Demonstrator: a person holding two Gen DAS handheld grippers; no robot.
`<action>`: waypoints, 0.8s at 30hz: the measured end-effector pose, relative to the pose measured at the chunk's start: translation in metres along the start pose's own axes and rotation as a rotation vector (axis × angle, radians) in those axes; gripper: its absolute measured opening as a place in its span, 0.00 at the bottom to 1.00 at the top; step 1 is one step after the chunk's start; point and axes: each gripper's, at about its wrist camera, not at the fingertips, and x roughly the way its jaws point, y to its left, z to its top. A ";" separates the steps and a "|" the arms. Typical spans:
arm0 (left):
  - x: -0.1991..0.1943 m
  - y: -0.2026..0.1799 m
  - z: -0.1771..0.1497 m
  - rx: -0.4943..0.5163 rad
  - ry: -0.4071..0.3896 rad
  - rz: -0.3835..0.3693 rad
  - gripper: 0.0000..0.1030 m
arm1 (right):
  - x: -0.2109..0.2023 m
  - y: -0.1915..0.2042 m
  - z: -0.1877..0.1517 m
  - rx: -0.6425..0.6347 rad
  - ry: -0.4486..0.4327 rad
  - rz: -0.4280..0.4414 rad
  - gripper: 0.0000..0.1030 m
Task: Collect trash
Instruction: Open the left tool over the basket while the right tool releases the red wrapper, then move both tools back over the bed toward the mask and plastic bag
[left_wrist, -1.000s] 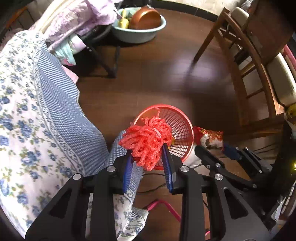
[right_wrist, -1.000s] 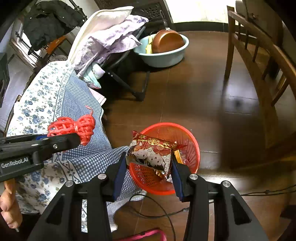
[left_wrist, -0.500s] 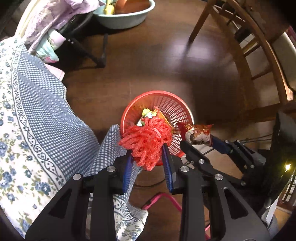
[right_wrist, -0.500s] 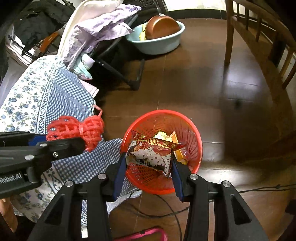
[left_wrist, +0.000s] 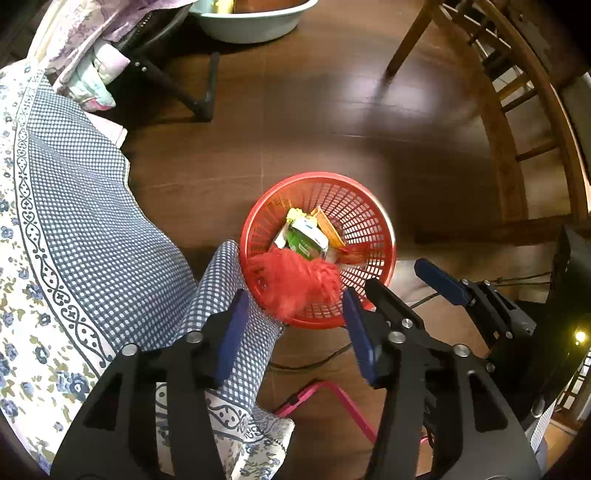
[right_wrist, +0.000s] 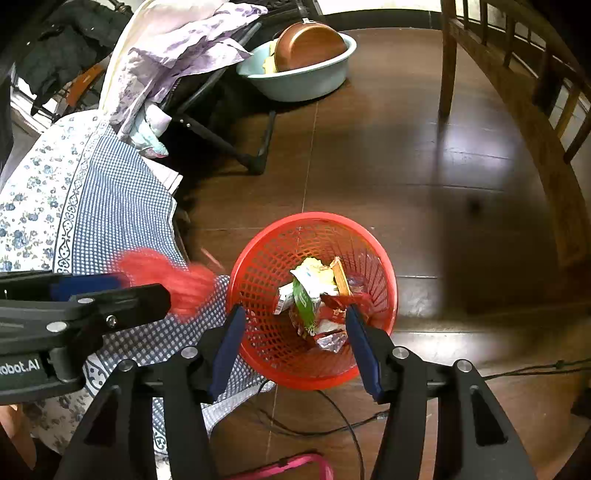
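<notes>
A red mesh basket (left_wrist: 317, 176) (right_wrist: 314, 217) stands on the dark wood floor with several wrappers in it. My left gripper (left_wrist: 295, 317) points down at its near rim, and its jaws are opening. The red net bundle (left_wrist: 295, 284) (right_wrist: 173, 280) is a blur just past the blue pads, loose and dropping at the basket's edge. My right gripper (right_wrist: 293, 328) hangs over the basket with its jaws opening too. The red snack wrapper (right_wrist: 328, 325) lies inside on the other trash, free of the pads. The right gripper (left_wrist: 393, 275) also shows beside the basket.
A blue-checked, flowered bed cover (left_wrist: 74, 229) hangs close on the left, touching the basket. A wooden chair (left_wrist: 517, 147) is on the right. A pale green basin (right_wrist: 303, 77) and a black folding frame (right_wrist: 229, 147) sit further off. A black cable (right_wrist: 332, 417) and a pink bar (left_wrist: 332, 398) lie below.
Both grippers sank toward the basket and opened. The net bundle left the left pads and is falling. The snack wrapper dropped from the right pads into the basket.
</notes>
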 end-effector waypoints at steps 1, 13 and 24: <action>-0.001 0.000 0.000 -0.003 -0.002 -0.001 0.53 | -0.001 0.000 0.000 0.000 -0.002 0.001 0.54; -0.025 0.006 -0.007 -0.034 -0.049 0.001 0.56 | -0.028 0.008 0.004 -0.028 -0.020 -0.012 0.57; -0.079 0.017 -0.016 -0.082 -0.165 -0.050 0.60 | -0.067 0.024 0.010 -0.058 -0.069 -0.013 0.59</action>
